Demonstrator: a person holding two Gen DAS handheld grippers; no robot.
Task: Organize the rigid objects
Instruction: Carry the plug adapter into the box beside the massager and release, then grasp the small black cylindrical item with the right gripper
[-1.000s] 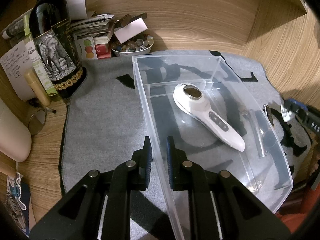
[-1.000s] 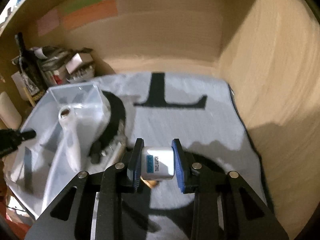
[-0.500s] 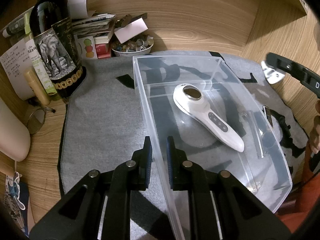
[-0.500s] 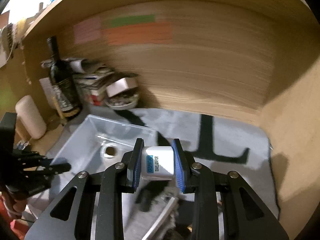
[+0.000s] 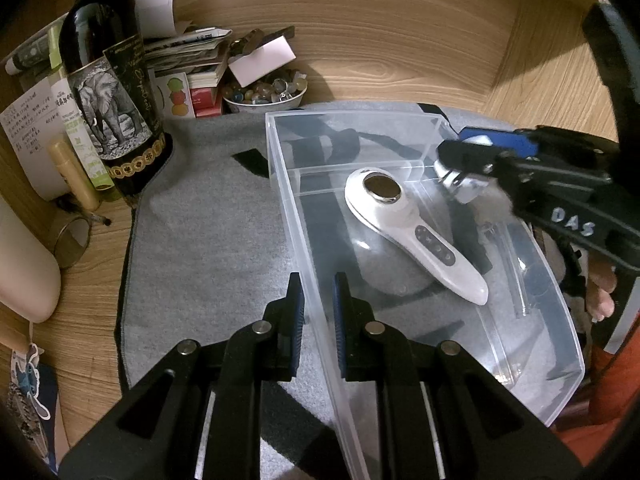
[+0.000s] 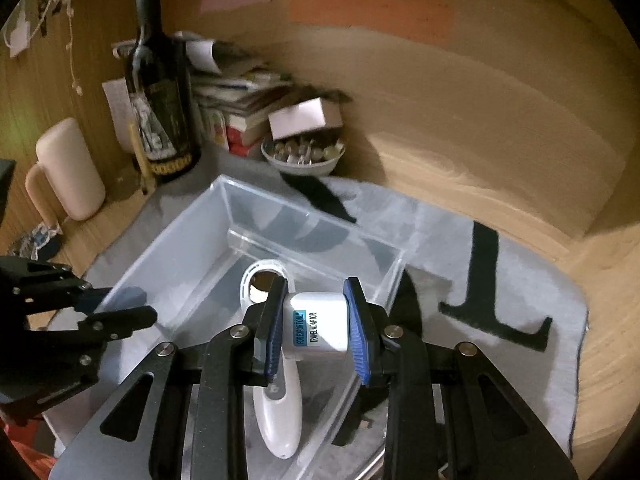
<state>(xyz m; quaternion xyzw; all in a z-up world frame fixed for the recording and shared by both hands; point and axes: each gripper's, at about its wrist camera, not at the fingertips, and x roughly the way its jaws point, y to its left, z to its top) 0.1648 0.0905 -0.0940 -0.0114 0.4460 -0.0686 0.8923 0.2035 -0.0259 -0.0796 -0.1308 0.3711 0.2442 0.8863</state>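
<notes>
A clear plastic bin lies on a grey mat, with a white handheld device inside. My left gripper is shut on the bin's near wall. My right gripper is shut on a white travel adaptor and holds it above the bin, over the white device. In the left wrist view the right gripper and the adaptor hang over the bin's far right side.
A dark wine bottle, stacked papers and boxes and a bowl of small stones stand at the back left. A beige cylinder stands left. Wooden walls close the back and right. Dark items lie on the mat right of the bin.
My right gripper has carried the travel adaptor from the mat on the right, up and over the bin. The left gripper and the bin have not moved.
</notes>
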